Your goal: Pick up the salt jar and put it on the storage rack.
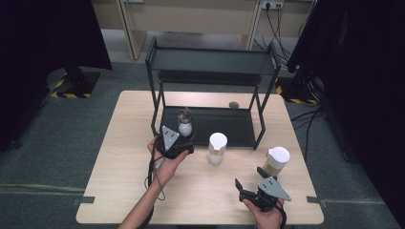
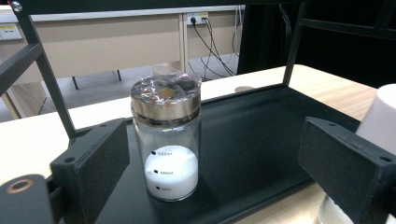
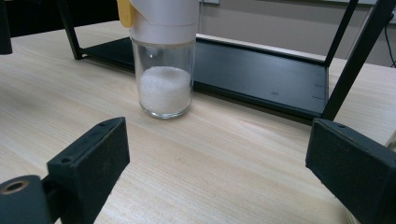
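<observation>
A glass jar (image 1: 184, 123) (image 2: 170, 140) with a metal lid under clear wrap holds white powder and stands at the front left of the black rack's lower shelf (image 1: 224, 125) (image 2: 261, 140). My left gripper (image 1: 185, 138) (image 2: 215, 177) is open around it; the jar stands close to the left jaw and far from the right one. A white-capped jar (image 1: 217, 148) (image 3: 164, 70) of white granules stands on the table in front of the rack. My right gripper (image 1: 250, 177) (image 3: 215, 158) is open near the table's front edge, pointing at that jar with nothing between its jaws.
A second white-capped jar (image 1: 277, 160) with tan contents stands at the right, just beyond my right gripper. The rack's upper shelf (image 1: 212, 62) overhangs the lower one on thin black posts. A small brown disc (image 1: 234, 104) lies on the table behind the rack.
</observation>
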`<state>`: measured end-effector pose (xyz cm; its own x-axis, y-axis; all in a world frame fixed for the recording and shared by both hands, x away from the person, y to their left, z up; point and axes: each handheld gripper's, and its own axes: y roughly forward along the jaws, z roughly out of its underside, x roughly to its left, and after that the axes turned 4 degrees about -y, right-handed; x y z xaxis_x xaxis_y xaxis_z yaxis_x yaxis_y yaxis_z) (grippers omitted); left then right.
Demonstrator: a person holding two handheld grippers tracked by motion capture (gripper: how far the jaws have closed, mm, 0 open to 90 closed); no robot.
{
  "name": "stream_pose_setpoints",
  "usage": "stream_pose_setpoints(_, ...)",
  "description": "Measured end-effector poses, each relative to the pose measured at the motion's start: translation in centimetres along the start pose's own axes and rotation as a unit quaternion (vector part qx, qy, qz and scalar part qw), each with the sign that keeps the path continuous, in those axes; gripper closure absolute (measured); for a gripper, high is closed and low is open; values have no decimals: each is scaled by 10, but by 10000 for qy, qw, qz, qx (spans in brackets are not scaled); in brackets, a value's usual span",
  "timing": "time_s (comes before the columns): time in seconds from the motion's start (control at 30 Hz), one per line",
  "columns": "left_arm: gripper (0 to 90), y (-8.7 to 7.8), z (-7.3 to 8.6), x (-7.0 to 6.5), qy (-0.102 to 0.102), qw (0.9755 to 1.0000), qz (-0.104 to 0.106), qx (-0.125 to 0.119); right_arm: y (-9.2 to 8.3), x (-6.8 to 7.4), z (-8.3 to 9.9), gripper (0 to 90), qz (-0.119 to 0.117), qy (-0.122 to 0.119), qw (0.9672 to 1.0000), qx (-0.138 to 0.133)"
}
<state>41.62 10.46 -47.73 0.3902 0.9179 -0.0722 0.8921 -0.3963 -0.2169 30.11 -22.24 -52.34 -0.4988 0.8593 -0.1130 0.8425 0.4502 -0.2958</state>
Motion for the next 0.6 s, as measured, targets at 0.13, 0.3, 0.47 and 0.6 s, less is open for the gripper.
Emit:
stream_pose_setpoints(0.13, 82, -5, -1, -3, -2, 10000, 46, -38, 0, 0, 0, 66, -2, -1, 10000, 1)
stream_pose_setpoints(0.3, 82, -10, -1, -6, 1, 9999, 91, -44, 0, 0, 0, 66, 2, 5, 10000, -3)
stream_pose_setpoints(0.47, 82, -14, 2, -8, 27, 9999, 129, -19, 0, 0, 0, 66, 2, -2, 10000, 0)
stream_pose_setpoints(0.6, 82, -19, 4, -8, 2, 9999, 167, 6, 0, 0, 0, 66, 5, -1, 10000, 1)
